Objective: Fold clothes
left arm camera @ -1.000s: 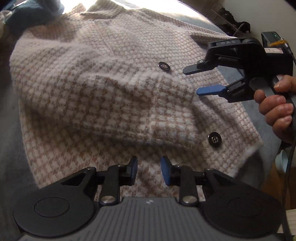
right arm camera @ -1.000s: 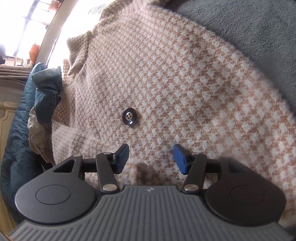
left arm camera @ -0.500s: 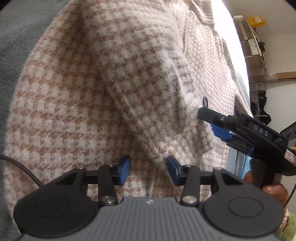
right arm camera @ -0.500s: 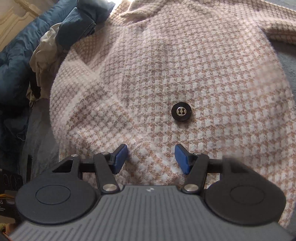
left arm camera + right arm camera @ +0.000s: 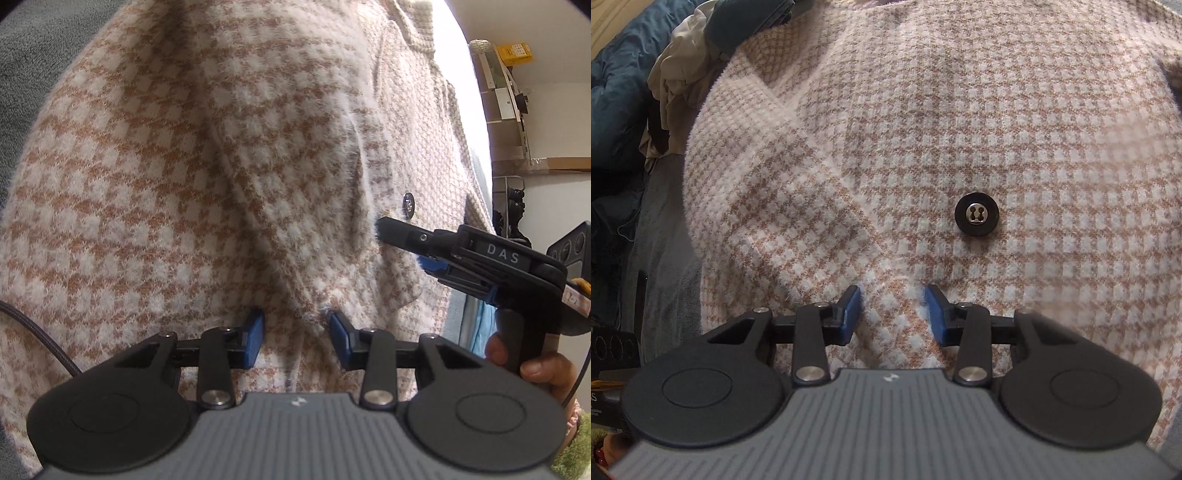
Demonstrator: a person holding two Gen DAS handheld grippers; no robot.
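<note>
Just above the houndstooth cardigan (image 5: 229,155), the left tongs (image 5: 295,328) hover with jaws parted, a fluffy ridge of knit rising between the two blue pads, nothing gripped. The right tongs (image 5: 893,314) are likewise released over the same garment, which lies spread on a grey blanket (image 5: 33,48). One black button (image 5: 977,214) sits just beyond them. Further left of the cardigan lies one heap of blue and beige clothes (image 5: 646,74).

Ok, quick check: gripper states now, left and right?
Left gripper: open, blue pads apart, against the houndstooth cardigan, holding nothing.
Right gripper: open, pads apart on the same cardigan just below its black button, holding nothing.
</note>
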